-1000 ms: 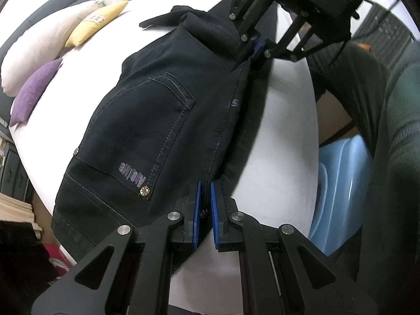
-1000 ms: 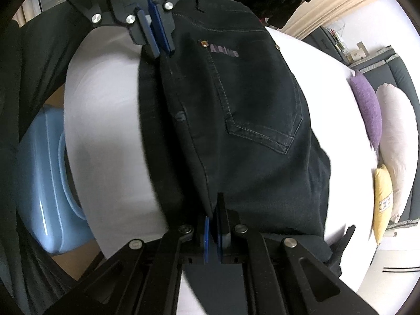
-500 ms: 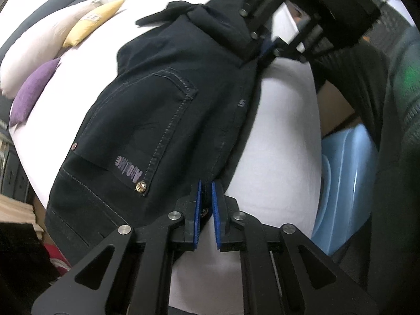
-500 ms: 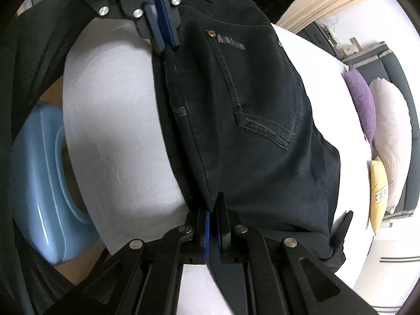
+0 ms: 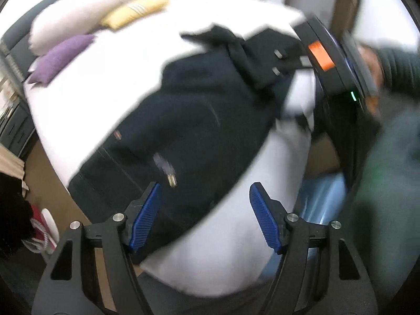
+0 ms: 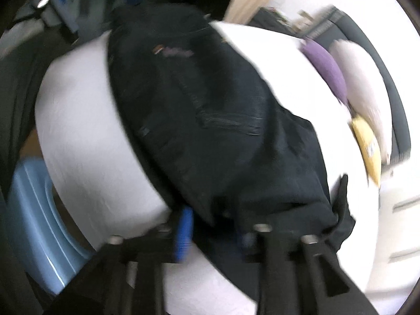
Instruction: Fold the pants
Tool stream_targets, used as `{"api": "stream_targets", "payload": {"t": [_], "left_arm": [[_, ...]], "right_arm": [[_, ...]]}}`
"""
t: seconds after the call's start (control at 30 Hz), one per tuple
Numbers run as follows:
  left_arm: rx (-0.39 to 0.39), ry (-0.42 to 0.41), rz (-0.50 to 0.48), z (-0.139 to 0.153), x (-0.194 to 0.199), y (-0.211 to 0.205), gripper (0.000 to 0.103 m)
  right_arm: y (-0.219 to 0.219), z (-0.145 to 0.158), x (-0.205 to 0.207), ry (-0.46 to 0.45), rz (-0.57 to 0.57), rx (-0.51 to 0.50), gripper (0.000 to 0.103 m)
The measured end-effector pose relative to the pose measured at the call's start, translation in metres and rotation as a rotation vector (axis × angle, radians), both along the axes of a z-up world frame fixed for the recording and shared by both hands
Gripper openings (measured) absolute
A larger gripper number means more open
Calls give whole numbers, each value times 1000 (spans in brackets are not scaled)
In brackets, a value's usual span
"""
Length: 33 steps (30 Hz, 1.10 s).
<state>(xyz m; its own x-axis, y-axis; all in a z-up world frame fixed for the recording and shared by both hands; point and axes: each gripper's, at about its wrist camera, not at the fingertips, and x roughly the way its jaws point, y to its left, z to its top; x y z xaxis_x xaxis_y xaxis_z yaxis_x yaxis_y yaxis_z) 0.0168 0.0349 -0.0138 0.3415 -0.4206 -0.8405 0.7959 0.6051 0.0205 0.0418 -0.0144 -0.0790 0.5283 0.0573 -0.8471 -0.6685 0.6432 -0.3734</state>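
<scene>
The dark pants (image 5: 199, 120) lie folded lengthwise on the white bed, back pocket up; they also show in the right wrist view (image 6: 210, 120). My left gripper (image 5: 204, 218) is open, its blue pads spread over the waistband end, holding nothing. My right gripper (image 6: 212, 233) is open at the other end, with the cloth lying between its jaws; its orange-marked body (image 5: 330, 60) shows in the left wrist view. Both views are blurred by motion.
The white bed (image 5: 236, 236) has a purple cushion (image 5: 60, 57), a white pillow (image 5: 76, 18) and a yellow cushion (image 5: 134, 10) at its far side. A light blue plastic tub (image 6: 31, 223) stands by the near edge of the bed.
Both grippers were shut on the edge of the pants; now both have opened and let go. The pants have settled flat on the bed.
</scene>
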Motion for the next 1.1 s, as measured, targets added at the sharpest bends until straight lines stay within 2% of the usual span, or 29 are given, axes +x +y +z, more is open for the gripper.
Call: {"api": "stream_targets", "payload": {"t": [0.07,0.17,0.2,0.27,0.3,0.33,0.43,0.5,0.53,0.63,0.7,0.83,0.93,1.1], "left_arm": [[-54,-5,45,3,14,-13,68],[-83,8,74,-11,34,-44,68],[-79,44,78,-22,42,-54,68],[3,128,108,-60,59,-74,68],[39,156,125,-77,63,-79,68],[40,158,137,-86,64,-81,68],[12,160,154,-76,68,-81,68],[-43,144,171,-57,71,-82,68],[-77,140,177,-48,75,-84,68],[-168,141,187,-30,93,-99,68],[-208,170,200,-32,106,-116,68],[-169,242,232,-65,128,-142,68],[-134,274,246,-91,131,-147,67],[-118,245,240,-95,127,-154,67]], "right_arm": [[-9,6,6,31,-42,100,75],[-12,-16,7,102,-62,71,78],[-15,-17,5,101,-73,95,78],[-26,-10,7,140,-112,177,78],[-35,-1,7,150,-133,235,78],[-43,5,7,147,-149,270,78],[-94,34,18,128,-285,417,77],[-132,50,35,100,-388,504,77],[-161,60,53,79,-477,559,77],[-217,80,110,16,-668,617,78],[-237,86,151,-13,-724,625,77],[-245,74,222,2,-789,554,78],[-233,47,275,36,-793,437,77],[-235,-1,325,123,-860,343,77]]}}
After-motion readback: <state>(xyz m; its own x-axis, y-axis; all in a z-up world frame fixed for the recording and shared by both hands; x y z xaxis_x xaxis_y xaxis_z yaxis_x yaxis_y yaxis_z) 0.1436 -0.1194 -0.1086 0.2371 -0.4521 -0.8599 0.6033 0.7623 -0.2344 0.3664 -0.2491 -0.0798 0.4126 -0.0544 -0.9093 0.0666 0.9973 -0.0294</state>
